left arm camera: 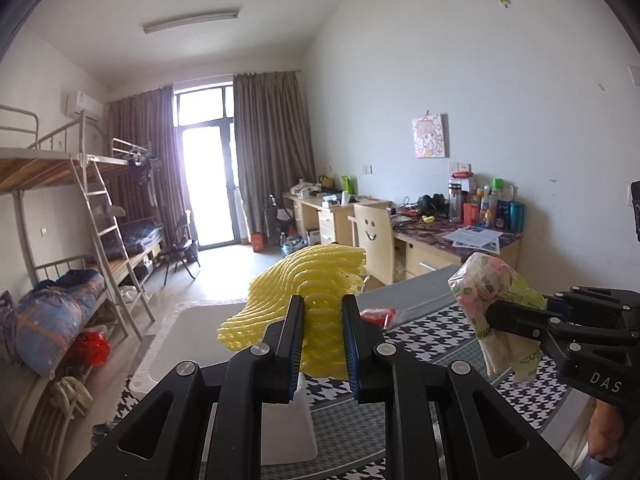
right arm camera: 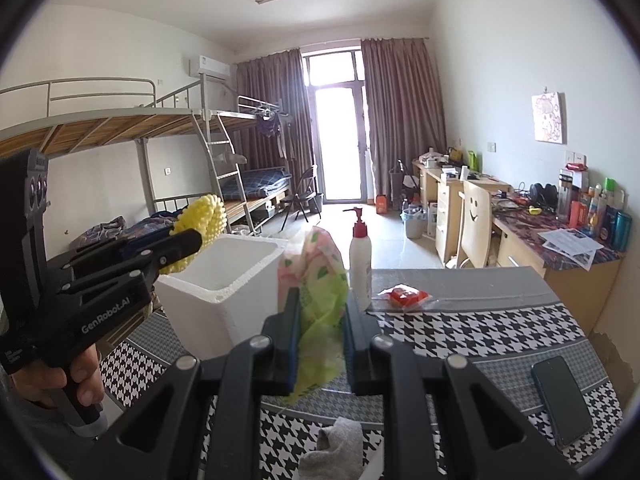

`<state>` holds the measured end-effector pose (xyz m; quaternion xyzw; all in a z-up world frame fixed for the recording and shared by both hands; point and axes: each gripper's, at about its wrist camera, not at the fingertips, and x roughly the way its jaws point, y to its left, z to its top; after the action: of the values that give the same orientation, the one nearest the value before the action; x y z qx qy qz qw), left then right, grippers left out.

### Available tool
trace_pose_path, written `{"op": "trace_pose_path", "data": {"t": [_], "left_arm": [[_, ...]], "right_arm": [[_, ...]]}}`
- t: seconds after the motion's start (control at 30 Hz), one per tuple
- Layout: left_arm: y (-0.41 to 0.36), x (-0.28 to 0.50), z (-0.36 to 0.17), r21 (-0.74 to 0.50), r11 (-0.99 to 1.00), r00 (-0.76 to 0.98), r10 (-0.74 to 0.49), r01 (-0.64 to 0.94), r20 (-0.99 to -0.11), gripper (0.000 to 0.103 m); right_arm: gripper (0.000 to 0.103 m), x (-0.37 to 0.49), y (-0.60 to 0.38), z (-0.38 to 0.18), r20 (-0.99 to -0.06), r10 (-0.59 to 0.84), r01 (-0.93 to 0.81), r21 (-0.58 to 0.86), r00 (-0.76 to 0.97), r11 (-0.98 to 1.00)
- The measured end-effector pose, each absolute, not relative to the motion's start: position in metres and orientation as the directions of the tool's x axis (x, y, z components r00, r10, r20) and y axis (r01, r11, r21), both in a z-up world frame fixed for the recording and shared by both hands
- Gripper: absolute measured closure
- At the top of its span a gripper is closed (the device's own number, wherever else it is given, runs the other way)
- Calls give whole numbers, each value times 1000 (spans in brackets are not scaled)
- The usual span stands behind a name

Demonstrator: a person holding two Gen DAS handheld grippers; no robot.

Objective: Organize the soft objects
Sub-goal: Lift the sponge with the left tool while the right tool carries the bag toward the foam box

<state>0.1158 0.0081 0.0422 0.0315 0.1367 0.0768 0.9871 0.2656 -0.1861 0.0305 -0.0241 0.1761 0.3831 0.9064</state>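
Left tongs (left arm camera: 319, 344) pinch yellow foam net (left arm camera: 308, 300) above white box (right arm camera: 224, 280); right tongs (right arm camera: 319, 340) pinch tissue pack (right arm camera: 320, 280)

Hidden, cropped and unreadable parts

In the left wrist view the left hand-held gripper (left arm camera: 322, 332) covers the lower part of the foam net (left arm camera: 308, 300) and most of the box (left arm camera: 200, 320); the right hand-held gripper (left arm camera: 496, 316) runs off the right edge, and print on the packet (left arm camera: 496, 292) is too small to read. In the right wrist view the sock (right arm camera: 340, 448) is part-hidden by gripper links, the phone (right arm camera: 562, 400) sits in the blurred rim, the pump bottle (right arm camera: 360, 260) label is illegible, and the red packet (right arm camera: 404, 294) contents are unclear.
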Motion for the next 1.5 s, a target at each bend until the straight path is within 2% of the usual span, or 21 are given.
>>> {"op": "trace_pose_path", "data": {"t": [0.77,1.5], "left_arm": [[41,127,46,80,963,921,270,-258,-279,83],[61,143,42,67,942,891,333,-329,-307,83]], "right_arm": [[81,279,-143,43,-344,756,-780,95,557,619],[81,281,-99,47,-393,772,-817,82,500,571]]}}
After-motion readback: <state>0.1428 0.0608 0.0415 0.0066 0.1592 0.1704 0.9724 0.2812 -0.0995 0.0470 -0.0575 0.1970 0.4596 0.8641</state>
